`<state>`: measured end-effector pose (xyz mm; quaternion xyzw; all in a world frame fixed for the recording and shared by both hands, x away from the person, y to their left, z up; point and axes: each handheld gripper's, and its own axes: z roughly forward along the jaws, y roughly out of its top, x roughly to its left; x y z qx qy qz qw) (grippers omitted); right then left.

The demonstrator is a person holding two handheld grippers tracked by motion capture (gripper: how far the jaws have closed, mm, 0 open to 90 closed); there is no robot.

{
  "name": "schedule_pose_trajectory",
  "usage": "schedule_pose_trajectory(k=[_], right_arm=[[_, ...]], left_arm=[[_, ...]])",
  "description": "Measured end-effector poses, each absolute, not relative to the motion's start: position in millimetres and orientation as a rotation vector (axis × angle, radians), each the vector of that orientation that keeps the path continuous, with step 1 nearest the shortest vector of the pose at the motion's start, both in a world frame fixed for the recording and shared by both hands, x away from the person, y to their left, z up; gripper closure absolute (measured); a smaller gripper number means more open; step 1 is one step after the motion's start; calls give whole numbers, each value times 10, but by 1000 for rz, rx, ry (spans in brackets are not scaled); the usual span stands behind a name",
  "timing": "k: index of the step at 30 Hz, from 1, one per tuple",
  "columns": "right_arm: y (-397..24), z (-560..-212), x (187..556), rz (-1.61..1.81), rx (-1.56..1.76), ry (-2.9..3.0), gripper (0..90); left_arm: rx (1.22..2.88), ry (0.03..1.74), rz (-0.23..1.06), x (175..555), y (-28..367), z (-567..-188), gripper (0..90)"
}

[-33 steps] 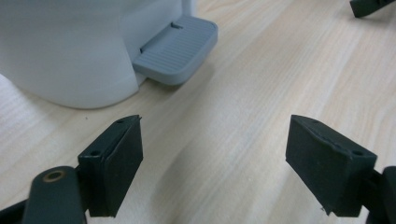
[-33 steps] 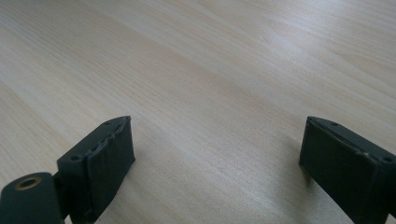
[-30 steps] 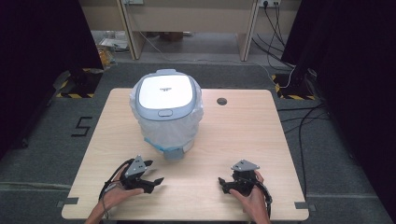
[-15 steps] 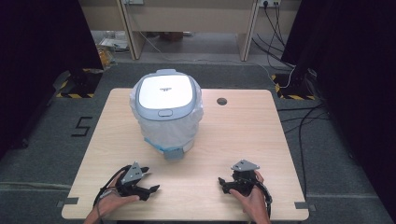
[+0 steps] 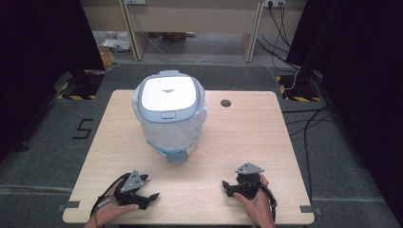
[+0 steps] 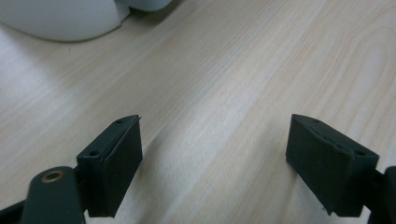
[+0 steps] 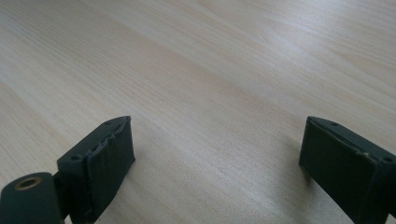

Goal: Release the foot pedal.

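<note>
Wooden table (image 5: 247, 137) with cable hole (image 5: 225, 103), grey carpet floor (image 5: 57, 142)

The high view is evenly lit from above, the pale wooden surface (image 5: 247, 142) bright while the room's sides fall into near black. The white lid of the rice cooker (image 5: 168, 92) is nearly washed out (little detail survives there). Shadows are soft and short. In both gripper views the near black pads look slightly soft, the wood grain sharper, with a broad sheen.
</note>
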<state>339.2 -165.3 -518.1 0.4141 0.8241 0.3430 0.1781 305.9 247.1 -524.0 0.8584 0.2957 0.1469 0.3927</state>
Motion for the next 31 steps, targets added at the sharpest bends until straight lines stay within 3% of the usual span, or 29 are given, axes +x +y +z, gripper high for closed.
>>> schedule_pose_trajectory(k=[2, 31], right_arm=[[-1652, -5182, 3392, 971, 1172, 2330, 103], [-1651, -5183, 3392, 972, 1173, 2329, 102]], left_arm=[[2180, 776, 326, 3059, 2521, -5241, 168], [2158, 809, 332, 2946, 2685, -5252, 167]])
